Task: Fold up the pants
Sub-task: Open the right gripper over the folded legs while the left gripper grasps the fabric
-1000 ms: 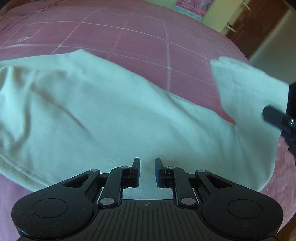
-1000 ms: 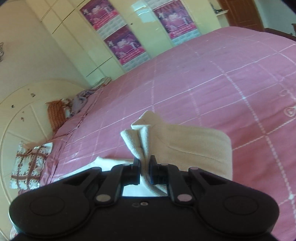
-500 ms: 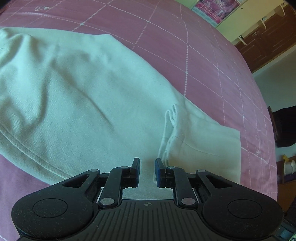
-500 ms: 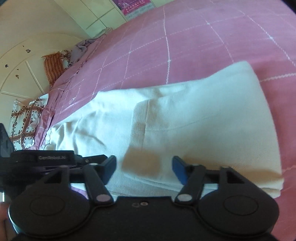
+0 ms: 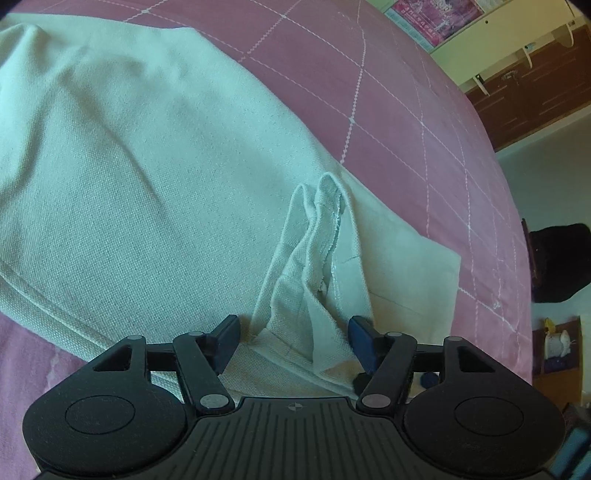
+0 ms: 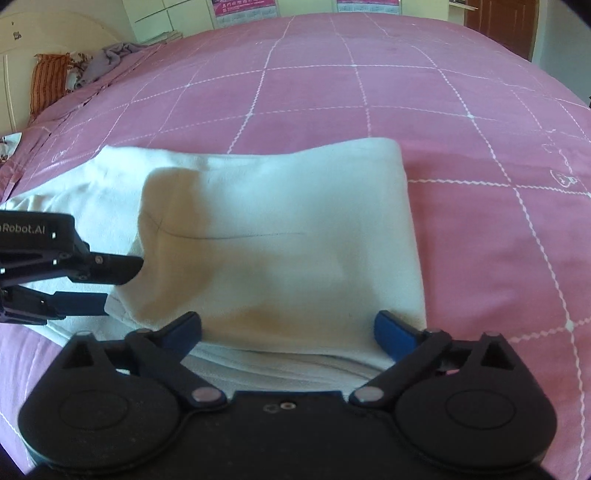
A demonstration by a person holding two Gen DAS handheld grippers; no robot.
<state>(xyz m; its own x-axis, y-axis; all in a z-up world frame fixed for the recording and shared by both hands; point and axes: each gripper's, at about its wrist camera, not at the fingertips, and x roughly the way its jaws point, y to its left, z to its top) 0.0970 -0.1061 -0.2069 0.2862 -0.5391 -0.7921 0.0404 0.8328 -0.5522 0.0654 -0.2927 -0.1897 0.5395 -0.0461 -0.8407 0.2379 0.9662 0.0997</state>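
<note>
Cream-white pants (image 5: pixel 147 155) lie on a pink bedspread (image 5: pixel 369 74), with the leg end folded back over the rest (image 6: pixel 295 229). In the left wrist view a bunched ridge of hem cloth (image 5: pixel 317 236) stands up between the jaws of my left gripper (image 5: pixel 293 343), which is open and not clamped on it. My right gripper (image 6: pixel 288 328) is open just above the near edge of the folded layer. The left gripper also shows at the left in the right wrist view (image 6: pixel 74 280), at the fold's left edge.
The pink checked bedspread (image 6: pixel 480 184) stretches far and right of the pants. Pillows and a bundle of clothes (image 6: pixel 74 70) lie at the headboard. Cupboards with posters (image 5: pixel 436 14) and a brown door (image 5: pixel 535 96) stand beyond the bed. A dark object (image 5: pixel 557 266) sits off the bed's right side.
My right gripper let go of the pant leg end, laid it over the rest and opened wide. My left gripper opened from nearly shut, with hem cloth bunched between its jaws.
</note>
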